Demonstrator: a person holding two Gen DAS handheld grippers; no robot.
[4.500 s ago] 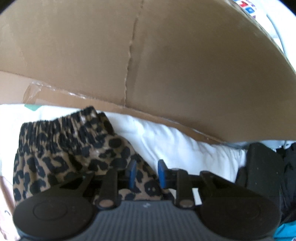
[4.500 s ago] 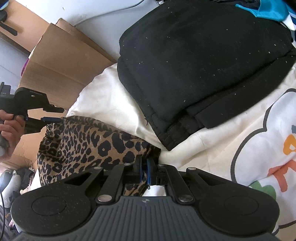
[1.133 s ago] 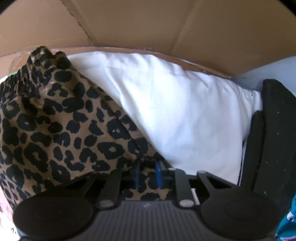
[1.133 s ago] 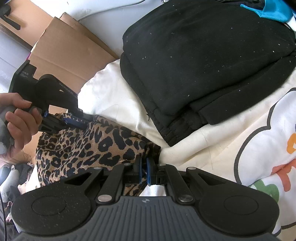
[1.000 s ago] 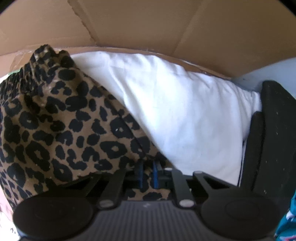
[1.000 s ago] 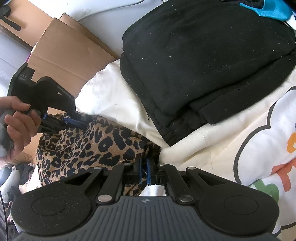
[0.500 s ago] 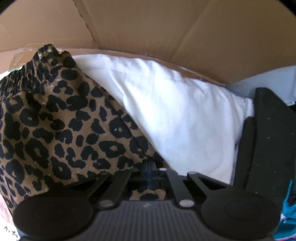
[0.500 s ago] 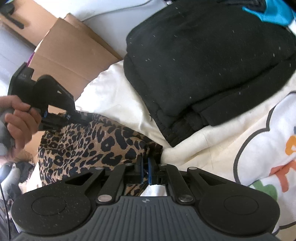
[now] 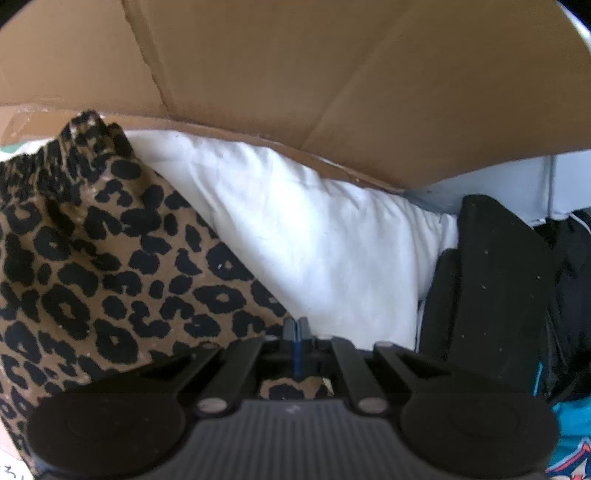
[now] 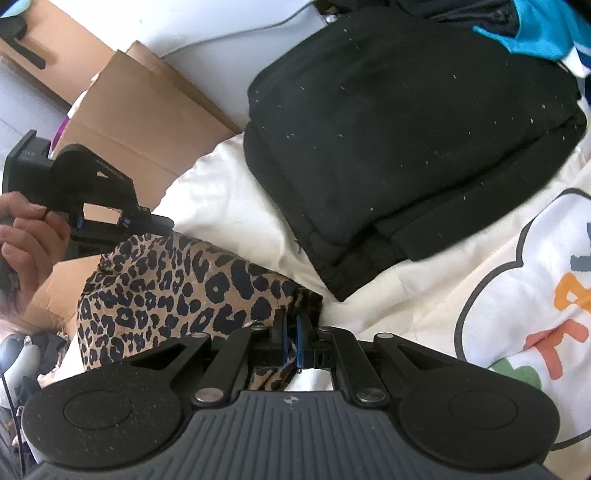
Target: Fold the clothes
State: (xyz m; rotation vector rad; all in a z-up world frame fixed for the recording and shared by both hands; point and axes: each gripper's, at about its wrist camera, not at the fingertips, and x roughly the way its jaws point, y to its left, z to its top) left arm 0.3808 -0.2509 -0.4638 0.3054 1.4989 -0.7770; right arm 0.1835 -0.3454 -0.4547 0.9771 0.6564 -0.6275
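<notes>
The left gripper [image 9: 296, 326] was clamped right down, blue pads pressed flat together, and the edge of the leopard-print shorts [image 9: 110, 280] ran in under the tips, so a corner of the fabric looked pinched there, though the pinch itself was partly hidden by the gripper body. From there the shorts were spread out to the left, with the gathered elastic waistband bunched up at the far left end. Just right of the tips a white duvet [image 9: 314, 236] was seen, and further right a folded black garment [image 9: 491, 280]. Behind all of it a big sheet of cardboard [image 9: 295, 81] was propped up.

The right gripper [image 10: 290, 325] was closed on the shorts [image 10: 177, 288] too: a fold of leopard fabric was squeezed between its blue pads, with a bit hanging down below them. The shorts were stretched away to the left of it, where the far end was held by the left gripper [image 10: 162, 225], itself gripped by a person's hand [image 10: 26, 243]. Up and to the right of the right gripper, the folded black garment [image 10: 406, 122] lay on the duvet [image 10: 236, 192], touching it. Something turquoise [image 10: 535, 33] was tucked past its far edge. To the right, a cartoon print in orange and green was visible on the bedding [image 10: 509, 280].
</notes>
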